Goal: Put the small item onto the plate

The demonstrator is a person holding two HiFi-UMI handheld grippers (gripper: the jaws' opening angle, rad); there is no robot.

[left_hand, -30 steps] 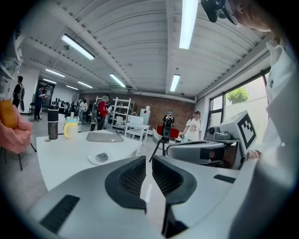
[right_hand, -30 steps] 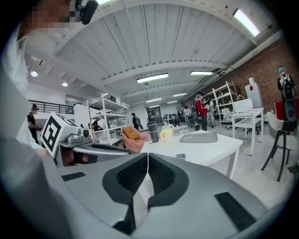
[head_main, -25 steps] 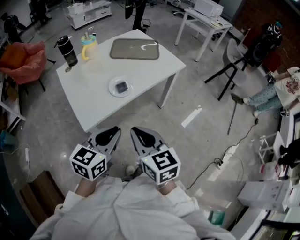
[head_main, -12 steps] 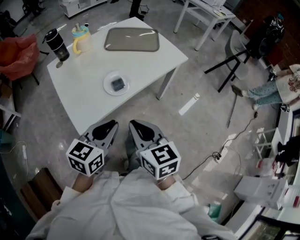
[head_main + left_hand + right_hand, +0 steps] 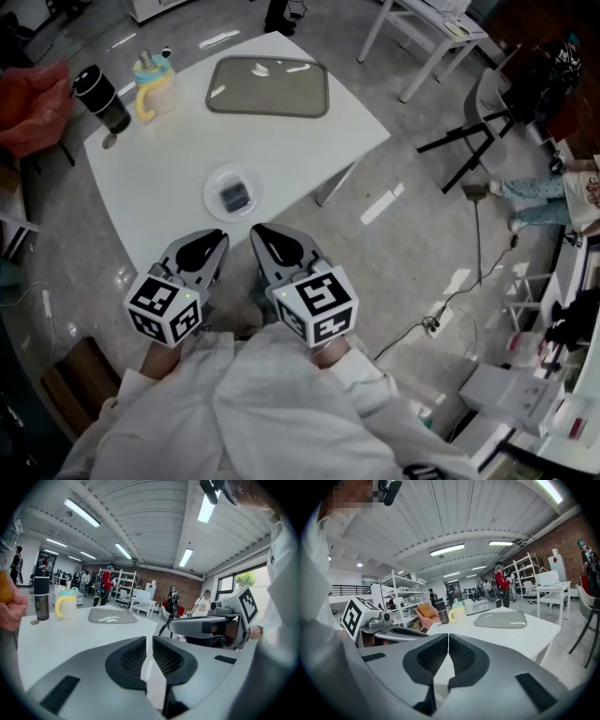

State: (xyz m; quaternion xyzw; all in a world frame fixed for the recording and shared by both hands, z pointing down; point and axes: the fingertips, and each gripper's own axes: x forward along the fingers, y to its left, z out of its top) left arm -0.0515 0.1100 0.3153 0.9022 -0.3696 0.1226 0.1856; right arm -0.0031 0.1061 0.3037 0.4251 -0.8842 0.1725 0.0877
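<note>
White counter [image 5: 169, 159] fills the upper left. Near its lower edge the small dark item [image 5: 233, 197] lies flat on the plate [image 5: 212, 183], too squarish to tell its long axis. Left gripper [image 5: 208, 246] jaws are slightly apart and empty; right gripper [image 5: 272, 242] jaws are pressed together.

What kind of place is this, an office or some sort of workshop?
Probably a big open lab or workshop hall: a white work table on a bare grey floor, open shelving racks, and a brick wall.
</note>
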